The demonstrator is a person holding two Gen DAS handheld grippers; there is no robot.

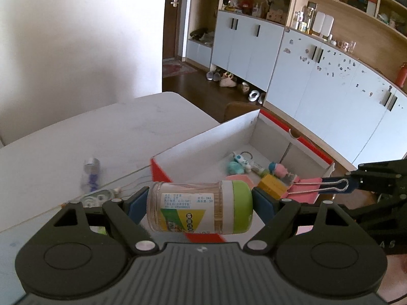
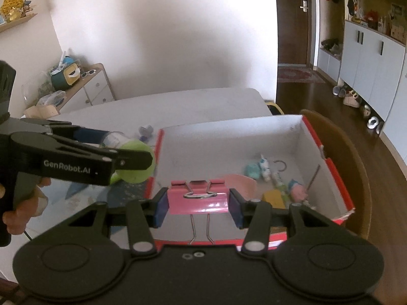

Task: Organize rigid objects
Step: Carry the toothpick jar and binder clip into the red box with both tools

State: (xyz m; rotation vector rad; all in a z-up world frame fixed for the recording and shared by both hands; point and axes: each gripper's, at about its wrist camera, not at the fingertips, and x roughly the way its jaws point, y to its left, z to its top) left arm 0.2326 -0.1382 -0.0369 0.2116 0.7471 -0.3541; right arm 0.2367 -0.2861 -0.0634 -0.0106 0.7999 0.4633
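My left gripper (image 1: 199, 207) is shut on a clear toothpick jar (image 1: 198, 207) with a green lid, held sideways above the near edge of the white box (image 1: 203, 139) with red trim. My right gripper (image 2: 198, 207) is shut on a pink binder clip (image 2: 198, 199), gripped by its sides over the box's near wall (image 2: 178, 239). In the left wrist view the clip (image 1: 305, 190) shows at the right, over the box. The right wrist view shows the jar's green lid (image 2: 136, 162) at the left, behind the left gripper's fingers (image 2: 122, 157). Small toys lie inside the box.
Inside the box lie a teal plush toy (image 1: 235, 167), a keyring figure (image 1: 241, 160), a yellow block (image 1: 271, 186), a pink item (image 2: 241, 183) and a small pink doll (image 1: 278, 169). A small bottle (image 1: 90, 174) lies on the white table (image 1: 89, 132) left of the box. A chair back (image 2: 338, 137) stands behind.
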